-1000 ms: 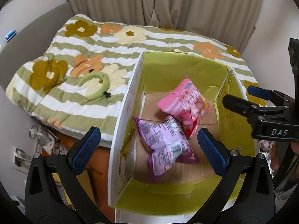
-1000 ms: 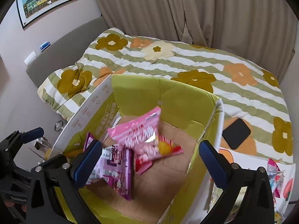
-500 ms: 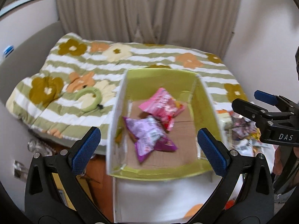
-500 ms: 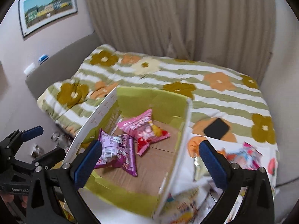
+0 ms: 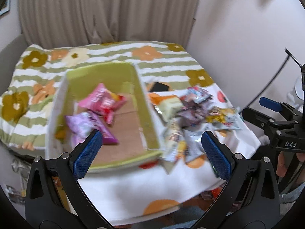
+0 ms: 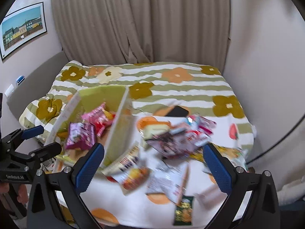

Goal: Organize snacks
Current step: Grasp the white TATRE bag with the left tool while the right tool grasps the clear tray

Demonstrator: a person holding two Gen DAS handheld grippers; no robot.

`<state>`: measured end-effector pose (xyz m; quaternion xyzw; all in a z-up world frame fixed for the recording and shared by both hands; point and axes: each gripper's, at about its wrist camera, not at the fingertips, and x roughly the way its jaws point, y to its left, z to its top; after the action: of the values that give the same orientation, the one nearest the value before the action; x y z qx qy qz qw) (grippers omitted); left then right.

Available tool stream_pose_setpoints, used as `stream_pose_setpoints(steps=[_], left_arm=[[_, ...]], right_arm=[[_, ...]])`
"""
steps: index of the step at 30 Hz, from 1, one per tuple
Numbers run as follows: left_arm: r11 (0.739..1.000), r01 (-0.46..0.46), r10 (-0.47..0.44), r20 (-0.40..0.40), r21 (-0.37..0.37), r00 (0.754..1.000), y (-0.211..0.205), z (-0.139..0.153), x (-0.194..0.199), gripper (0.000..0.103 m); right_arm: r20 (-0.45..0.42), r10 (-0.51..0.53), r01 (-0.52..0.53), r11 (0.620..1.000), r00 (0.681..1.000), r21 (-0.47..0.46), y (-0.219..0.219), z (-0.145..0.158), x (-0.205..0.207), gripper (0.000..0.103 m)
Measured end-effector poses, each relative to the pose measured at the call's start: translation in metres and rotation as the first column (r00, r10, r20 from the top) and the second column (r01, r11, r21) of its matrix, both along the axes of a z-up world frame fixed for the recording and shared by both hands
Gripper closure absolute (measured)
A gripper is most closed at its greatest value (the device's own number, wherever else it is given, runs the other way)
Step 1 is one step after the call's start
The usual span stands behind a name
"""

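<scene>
A green-lined cardboard box point(image 5: 146, 114) point(image 6: 118, 126) stands on the bed and holds a pink snack bag point(image 5: 103, 101) point(image 6: 99, 116) and a purple snack bag point(image 5: 83, 124) point(image 6: 80, 135). To its right, several loose snack packets point(image 5: 192, 112) point(image 6: 171, 141) lie in a blurred heap on a white cloth. My left gripper point(image 5: 152, 152) hovers open and empty over the box's near right corner. My right gripper point(image 6: 152, 164) is open and empty above the heap. Each gripper appears in the other's view: the right gripper point(image 5: 270, 112), the left gripper point(image 6: 36, 139).
A dark green packet point(image 6: 183, 210) lies apart near the cloth's front edge. A black phone point(image 6: 177, 111) point(image 5: 159, 86) rests on the flowered bedspread point(image 6: 171, 84) behind the heap. Curtains and walls close the back and right. A black cable point(image 5: 274, 78) hangs on the right.
Both grippers have pulled back and swung right from the box, so the box looks smaller and the snack heap has come into view. Both stay open and empty.
</scene>
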<state>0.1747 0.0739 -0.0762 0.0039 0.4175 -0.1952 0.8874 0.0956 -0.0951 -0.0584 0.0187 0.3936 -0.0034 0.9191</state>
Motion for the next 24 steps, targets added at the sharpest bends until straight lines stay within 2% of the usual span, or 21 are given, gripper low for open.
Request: stream_pose_setpoints(steps=[7, 15, 24], left_arm=[[1.0, 0.021, -0.021, -0.057, -0.006, 0.998, -0.079, -0.024, -0.023, 0.001], [1.0, 0.003, 0.0, -0.112, 0.031, 0.994, -0.161, -0.076, -0.03, 0.001], [0.986, -0.02, 0.037, -0.103, 0.167, 0.994, -0.212, -0.142, -0.011, 0.001]], right_arm=[[-0.036, 0.025, -0.026, 0.999, 0.999, -0.018, -0.072, -0.023, -0.036, 0.0], [-0.11, 0.105, -0.105, 0.994, 0.988, 0.002, -0.14, -0.075, -0.055, 0.0], [-0.185, 0.195, -0.199, 0.98, 0.963, -0.002, -0.168, -0.153, -0.053, 0.0]])
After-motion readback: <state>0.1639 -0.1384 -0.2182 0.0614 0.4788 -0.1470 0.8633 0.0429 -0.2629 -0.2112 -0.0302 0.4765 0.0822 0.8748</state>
